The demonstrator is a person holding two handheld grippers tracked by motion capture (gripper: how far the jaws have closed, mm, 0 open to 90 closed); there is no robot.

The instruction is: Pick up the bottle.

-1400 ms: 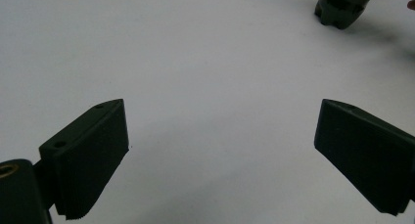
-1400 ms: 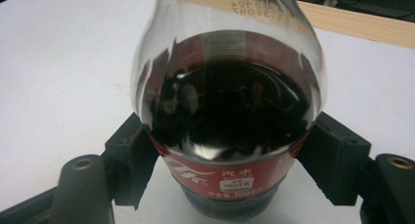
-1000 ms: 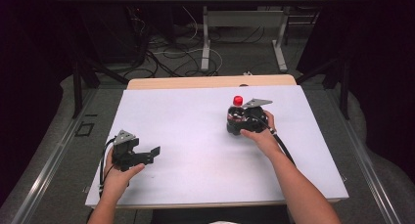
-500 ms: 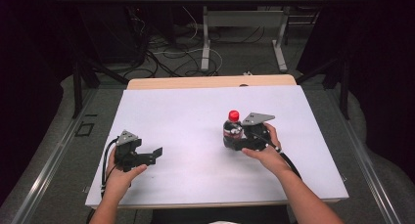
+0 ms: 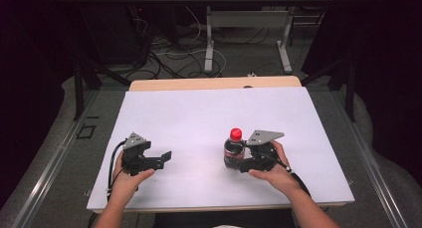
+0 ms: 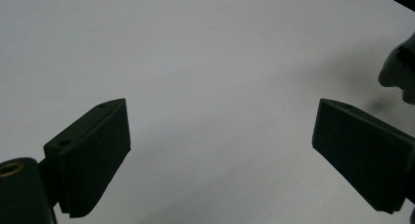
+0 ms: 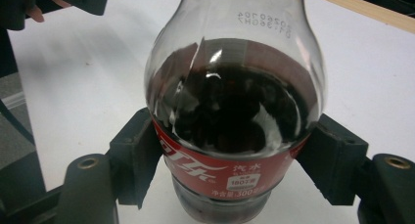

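Cola bottle [image 5: 234, 151], small, red-capped and partly full of dark drink, stands upright in the clench of the right tool [image 5: 241, 161], whose pads press on the red label band at both sides; the right gripper view shows the same bottle [image 7: 235, 116] squeezed just below its bulging shoulder. It sits over the white counter [image 5: 199, 118], toward the person's side, and whether its base touches the surface or hangs just above I cannot tell. The left tool [image 5: 161, 157] lies well apart from the bottle on the same white sheet, its jaws spread wide with nothing between them; the left gripper view shows bare counter [image 6: 205, 62] between the two black pads [image 6: 95, 150].

Several things could go wrong from here. The grip sits on a smooth plastic label over a rounded wall, so a quick sideways swing could let the bottle twist or slide down between the pads. The liquid is free to slosh in the half-empty upper part, which would tug the bottle off upright if the hand stops sharply. Pressing harder would dent the soft wall. If the left tool is meant for the cap, closing off-centre could tip the bottle against the right tool's hold.
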